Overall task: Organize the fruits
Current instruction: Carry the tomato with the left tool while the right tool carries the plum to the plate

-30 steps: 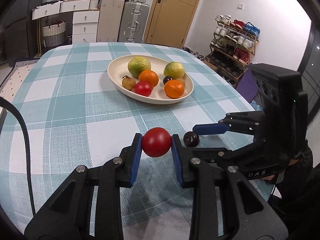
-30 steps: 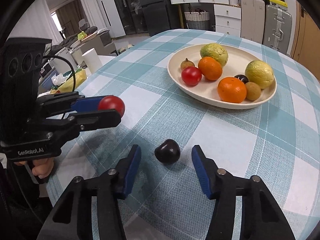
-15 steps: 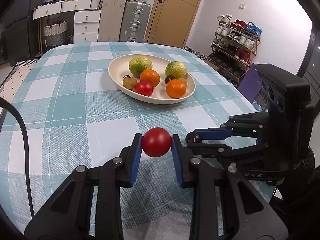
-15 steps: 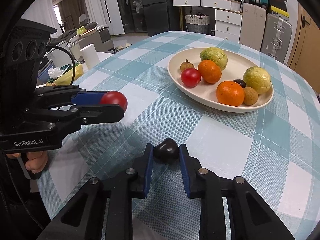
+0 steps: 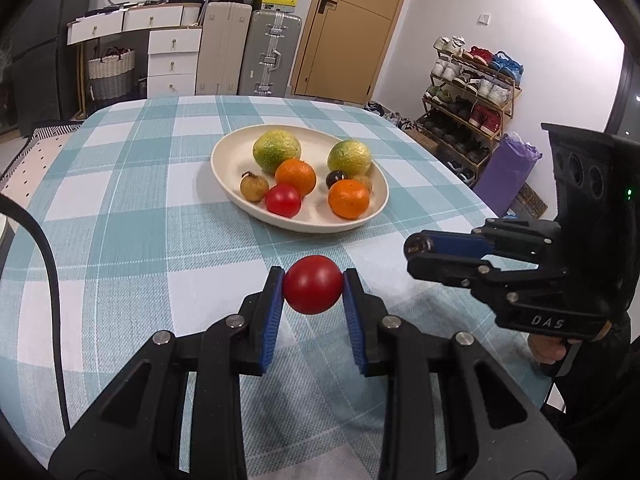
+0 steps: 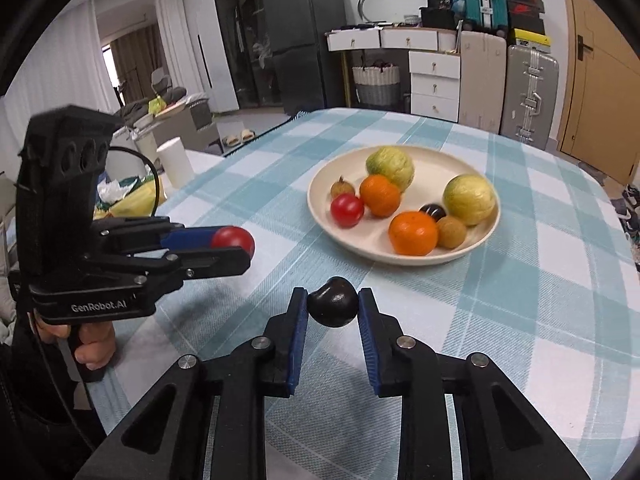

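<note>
My left gripper is shut on a red tomato and holds it above the checked tablecloth; it also shows in the right wrist view with the tomato. My right gripper is shut on a dark plum, lifted off the cloth; in the left wrist view the right gripper is to the right. A cream plate ahead holds two green fruits, two oranges, a red tomato and small fruits.
The table has a teal and white checked cloth. Its right edge drops to a shoe rack. A white cup stands off the table's left side. Suitcases and drawers stand behind.
My right gripper closed on the dark plum and lifted it off the cloth. Both grippers moved up and closer to the plate. The left gripper kept hold of the red tomato.
</note>
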The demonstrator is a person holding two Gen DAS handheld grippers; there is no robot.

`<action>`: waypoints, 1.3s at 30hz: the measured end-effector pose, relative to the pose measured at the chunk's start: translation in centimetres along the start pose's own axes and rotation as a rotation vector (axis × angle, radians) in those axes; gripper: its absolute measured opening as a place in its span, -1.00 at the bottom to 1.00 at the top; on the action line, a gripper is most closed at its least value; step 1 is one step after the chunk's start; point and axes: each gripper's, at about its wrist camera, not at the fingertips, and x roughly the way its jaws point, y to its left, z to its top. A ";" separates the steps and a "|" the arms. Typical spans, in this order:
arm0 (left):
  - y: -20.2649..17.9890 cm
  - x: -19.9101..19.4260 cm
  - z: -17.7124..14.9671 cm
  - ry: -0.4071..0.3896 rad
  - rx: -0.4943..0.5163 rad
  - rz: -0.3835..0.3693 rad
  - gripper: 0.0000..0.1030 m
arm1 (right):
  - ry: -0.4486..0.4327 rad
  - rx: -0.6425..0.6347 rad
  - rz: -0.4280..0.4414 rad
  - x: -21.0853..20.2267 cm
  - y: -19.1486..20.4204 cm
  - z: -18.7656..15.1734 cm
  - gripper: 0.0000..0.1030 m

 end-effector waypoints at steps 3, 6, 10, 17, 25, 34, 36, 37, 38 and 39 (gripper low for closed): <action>-0.4 0.1 0.9 -0.012 0.010 0.001 -0.49 | -0.025 0.017 -0.011 -0.7 -0.9 0.5 -0.50; -0.7 0.2 1.9 -0.029 0.021 0.000 -0.49 | -0.041 0.031 -0.025 -1.1 -1.6 1.0 -0.50; -1.0 0.5 3.4 -0.047 0.035 0.002 -0.49 | -0.061 0.051 -0.046 -1.5 -2.5 1.6 -0.50; -1.2 1.6 5.9 -0.066 0.049 -0.001 -0.49 | -0.085 0.058 -0.059 -1.5 -3.6 2.9 -0.50; -1.6 3.6 7.7 -0.064 0.078 -0.005 -0.49 | -0.086 0.061 -0.061 -0.7 -4.4 3.7 -0.50; -1.3 6.0 8.0 -0.037 0.081 -0.003 -0.49 | -0.084 0.079 -0.069 0.6 -5.4 4.4 -0.50; -1.1 6.4 7.8 -0.030 0.082 0.005 -0.49 | -0.078 0.087 -0.070 0.9 -5.6 4.5 -0.50; -1.0 6.5 7.8 -0.030 0.082 0.005 -0.49 | -0.076 0.089 -0.073 1.0 -5.8 4.5 -0.50; -1.0 6.5 7.8 -0.031 0.081 0.005 -0.49 | -0.078 0.092 -0.072 1.2 -5.9 4.6 -0.50; -1.0 6.5 7.8 -0.029 0.079 0.009 -0.49 | -0.076 0.097 -0.070 1.4 -6.1 4.6 -0.50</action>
